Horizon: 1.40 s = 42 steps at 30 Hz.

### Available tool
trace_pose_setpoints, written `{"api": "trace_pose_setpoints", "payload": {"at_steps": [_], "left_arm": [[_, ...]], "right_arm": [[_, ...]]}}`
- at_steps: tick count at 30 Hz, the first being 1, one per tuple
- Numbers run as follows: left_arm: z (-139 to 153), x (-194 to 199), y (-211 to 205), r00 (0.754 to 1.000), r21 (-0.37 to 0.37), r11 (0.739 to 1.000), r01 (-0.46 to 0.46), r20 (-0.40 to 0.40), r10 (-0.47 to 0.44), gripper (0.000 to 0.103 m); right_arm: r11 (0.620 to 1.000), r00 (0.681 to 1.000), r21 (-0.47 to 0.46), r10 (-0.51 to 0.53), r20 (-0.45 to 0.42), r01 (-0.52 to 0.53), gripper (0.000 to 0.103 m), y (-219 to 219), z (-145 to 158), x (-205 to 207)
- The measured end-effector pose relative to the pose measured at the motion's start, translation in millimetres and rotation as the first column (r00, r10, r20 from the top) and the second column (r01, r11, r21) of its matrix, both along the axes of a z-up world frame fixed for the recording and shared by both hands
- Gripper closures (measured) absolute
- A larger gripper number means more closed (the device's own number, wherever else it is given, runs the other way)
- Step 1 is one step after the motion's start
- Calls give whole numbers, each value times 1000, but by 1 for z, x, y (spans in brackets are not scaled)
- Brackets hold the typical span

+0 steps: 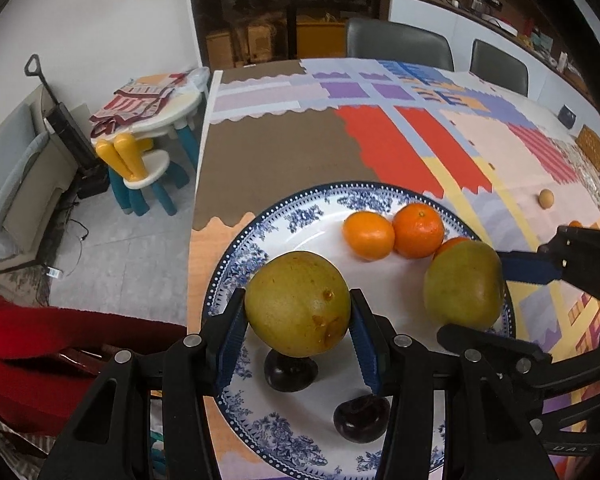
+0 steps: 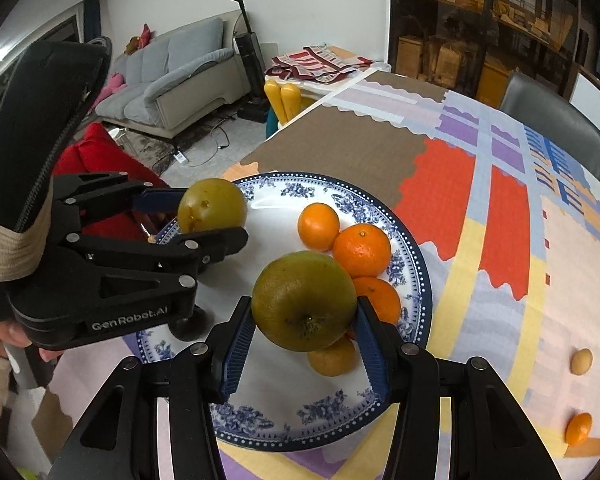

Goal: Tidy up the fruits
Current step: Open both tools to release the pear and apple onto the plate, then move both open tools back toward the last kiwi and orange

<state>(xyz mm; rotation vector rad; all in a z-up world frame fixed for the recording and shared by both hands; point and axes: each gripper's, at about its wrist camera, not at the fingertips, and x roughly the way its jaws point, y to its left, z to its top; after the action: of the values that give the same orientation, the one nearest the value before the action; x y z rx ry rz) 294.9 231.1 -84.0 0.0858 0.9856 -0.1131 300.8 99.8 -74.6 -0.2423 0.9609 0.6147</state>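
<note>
A blue-and-white plate (image 1: pixel 236 256) (image 2: pixel 416 264) sits on the patterned tablecloth. My left gripper (image 1: pixel 298 308) is shut on a green pear (image 1: pixel 298 304) just above the plate's near left; it also shows in the right wrist view (image 2: pixel 212 206). My right gripper (image 2: pixel 306 316) is shut on a second green pear (image 2: pixel 304 300), also seen in the left wrist view (image 1: pixel 464 284), over the plate's right side. Several oranges (image 1: pixel 418 230) (image 2: pixel 362 250) and two dark plums (image 1: pixel 290 370) lie on the plate.
A small tan fruit (image 2: pixel 581 361) (image 1: pixel 546 199) and a loose orange (image 2: pixel 579 428) lie on the cloth right of the plate. Grey chairs (image 1: pixel 398 42) stand at the table's far side. A children's table and chair (image 1: pixel 148 120) stand on the floor to the left.
</note>
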Motion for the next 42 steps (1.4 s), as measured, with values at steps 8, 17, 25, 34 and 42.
{"api": "trace_pose_setpoints", "payload": {"at_steps": [8, 17, 25, 34, 42], "left_arm": [[9, -6, 2, 999, 57, 998, -21, 37, 19, 43], [33, -30, -4, 991, 93, 991, -96, 101, 86, 40], [70, -64, -24, 972, 46, 990, -131, 202, 119, 34], [95, -92, -61, 954, -29, 993, -118, 276, 121, 28], [110, -102, -103, 942, -12, 998, -65, 331, 65, 26]], "right_arm": [[1000, 1000, -2, 9, 10, -9, 52, 0, 0, -1], [1000, 998, 16, -14, 67, 13, 51, -13, 19, -14], [997, 981, 54, -69, 182, 60, 43, -43, 55, -37], [988, 944, 94, -145, 297, 123, 32, -85, 89, -67], [976, 919, 107, -216, 330, 191, 29, -128, 96, -83]]}}
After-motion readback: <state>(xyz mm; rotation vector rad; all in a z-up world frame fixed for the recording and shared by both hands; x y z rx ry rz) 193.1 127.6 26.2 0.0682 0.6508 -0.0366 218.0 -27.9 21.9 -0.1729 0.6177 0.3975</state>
